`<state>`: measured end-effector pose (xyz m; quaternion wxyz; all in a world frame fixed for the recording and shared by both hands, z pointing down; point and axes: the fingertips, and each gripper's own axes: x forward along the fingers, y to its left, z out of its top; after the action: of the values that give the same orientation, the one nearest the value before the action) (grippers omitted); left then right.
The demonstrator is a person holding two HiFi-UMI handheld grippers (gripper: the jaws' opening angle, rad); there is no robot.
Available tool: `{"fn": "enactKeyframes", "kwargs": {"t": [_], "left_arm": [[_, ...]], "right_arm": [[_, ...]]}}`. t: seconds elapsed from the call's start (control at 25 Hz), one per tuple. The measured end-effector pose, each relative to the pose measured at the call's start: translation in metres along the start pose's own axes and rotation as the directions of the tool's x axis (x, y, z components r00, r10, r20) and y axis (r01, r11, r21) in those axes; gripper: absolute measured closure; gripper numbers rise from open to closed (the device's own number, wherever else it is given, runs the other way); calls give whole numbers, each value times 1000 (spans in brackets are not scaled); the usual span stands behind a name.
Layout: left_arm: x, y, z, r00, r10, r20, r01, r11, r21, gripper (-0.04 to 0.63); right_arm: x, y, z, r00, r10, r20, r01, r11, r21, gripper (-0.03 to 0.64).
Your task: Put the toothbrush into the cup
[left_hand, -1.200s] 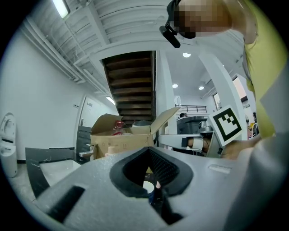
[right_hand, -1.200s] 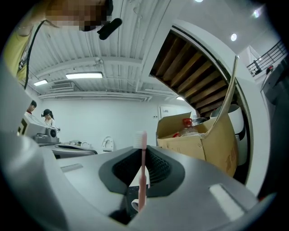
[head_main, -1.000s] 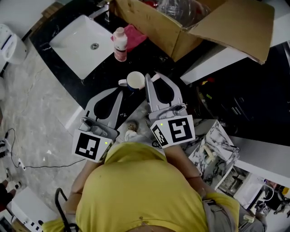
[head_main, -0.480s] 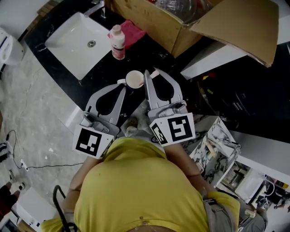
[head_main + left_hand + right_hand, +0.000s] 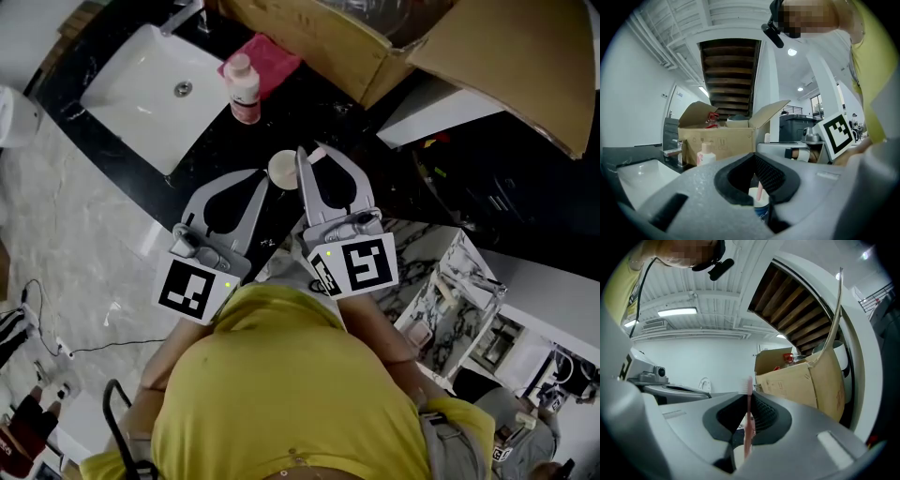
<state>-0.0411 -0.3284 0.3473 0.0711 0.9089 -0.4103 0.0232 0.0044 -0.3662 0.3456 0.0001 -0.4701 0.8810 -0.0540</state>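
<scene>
Nearly there: right gripper (image 5: 302, 155) clamped on the toothbrush (image 5: 749, 423), upright over the cup (image 5: 283, 169) by the counter's (image 5: 309, 112) front edge, not dropped in yet; left gripper (image 5: 264, 178) closed, empty, beside it

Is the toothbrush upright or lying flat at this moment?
Upright: the toothbrush stands vertically, clamped between the jaws of the right gripper, bristles on top.

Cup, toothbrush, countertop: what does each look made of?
Cup: smooth plain white, probably glazed ceramic, though plastic is possible.
Toothbrush: slim, smooth pink handle with pale bristles on top, looks like moulded plastic.
Countertop: polished black with pale veins, either stone or a stone-look surface.
</scene>
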Motion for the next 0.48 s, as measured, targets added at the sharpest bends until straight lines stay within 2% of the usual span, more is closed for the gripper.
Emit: {"fn": "enactKeyframes", "kwargs": {"t": [0.48], "left_arm": [[22, 18, -38, 995, -48, -82, 43, 997, -66, 595]], "right_arm": [[25, -16, -58, 991, -26, -129, 30, 999, 31, 583]]}}
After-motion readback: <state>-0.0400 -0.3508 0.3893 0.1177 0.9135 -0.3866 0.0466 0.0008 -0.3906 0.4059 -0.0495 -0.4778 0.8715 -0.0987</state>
